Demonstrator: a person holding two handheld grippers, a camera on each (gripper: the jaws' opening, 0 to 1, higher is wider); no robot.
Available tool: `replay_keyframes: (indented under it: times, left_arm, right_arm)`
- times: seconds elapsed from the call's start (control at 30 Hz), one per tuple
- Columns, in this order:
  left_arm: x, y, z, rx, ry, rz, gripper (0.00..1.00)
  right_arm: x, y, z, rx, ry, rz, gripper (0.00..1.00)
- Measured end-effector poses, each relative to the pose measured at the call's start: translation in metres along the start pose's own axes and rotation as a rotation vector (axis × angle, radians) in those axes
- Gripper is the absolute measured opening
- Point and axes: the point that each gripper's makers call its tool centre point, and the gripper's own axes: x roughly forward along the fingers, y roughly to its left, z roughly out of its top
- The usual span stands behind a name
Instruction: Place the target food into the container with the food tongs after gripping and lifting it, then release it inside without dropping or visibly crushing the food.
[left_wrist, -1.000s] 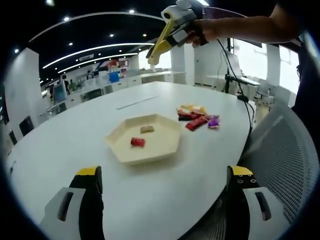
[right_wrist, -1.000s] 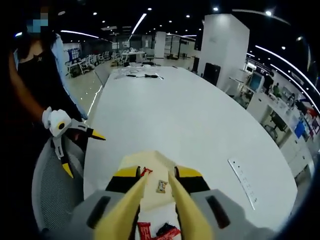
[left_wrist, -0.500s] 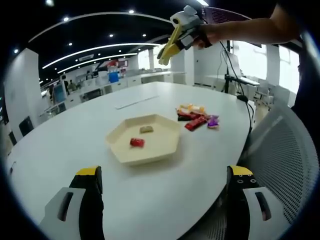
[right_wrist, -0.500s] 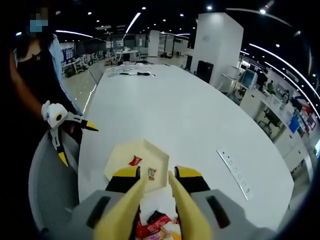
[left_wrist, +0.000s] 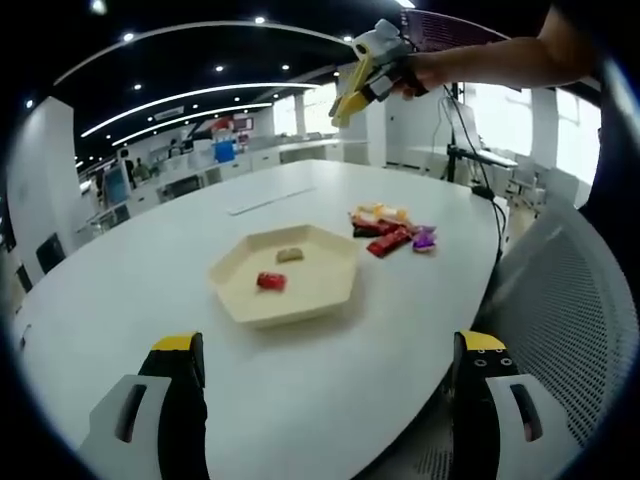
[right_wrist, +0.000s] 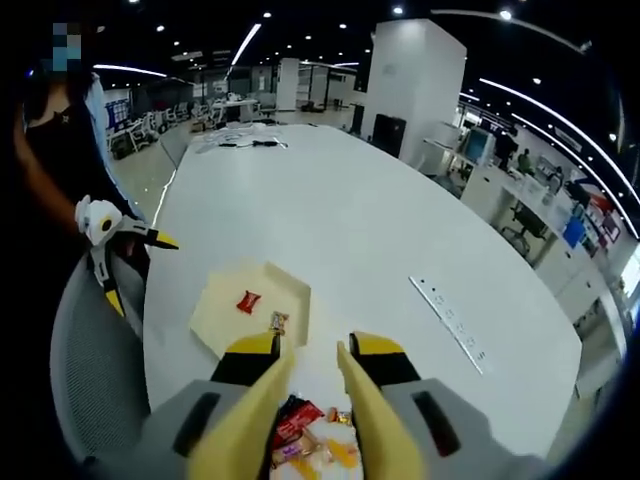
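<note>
We see hexagonal tray (left_wrist: 318, 300) holding red candy (left_wrist: 267, 281) and tan candy (left_wrist: 290, 254); snack pile (left_wrist: 390, 229) at 2 o'clock. Tongs (right_wrist: 305, 420) released, empty.

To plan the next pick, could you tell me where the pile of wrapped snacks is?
In the left gripper view the wrapped snacks lie on the white table, right of the hexagonal tray.

Left tongs (left_wrist: 320, 400) wide open; right tongs (right_wrist: 312, 400) parted, raised.
</note>
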Motion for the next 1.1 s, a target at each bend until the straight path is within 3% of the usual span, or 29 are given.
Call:
replay_keyframes:
  times: [0.3, 0.47, 1.1]
  left_arm:
    - [0.0, 0.001, -0.003, 0.005, 0.015, 0.004, 0.99]
    - [0.0, 0.001, -0.004, 0.006, 0.02, 0.004, 0.99]
    - [0.001, 0.004, -0.008, -0.008, 0.042, 0.02, 0.99]
  right_arm:
    - [-0.003, -0.01, -0.027, 0.015, 0.025, -0.016, 0.26]
    - [-0.001, -0.015, -0.032, 0.034, 0.017, -0.032, 0.26]
    - [0.026, -0.044, -0.062, 0.095, 0.016, -0.084, 0.27]
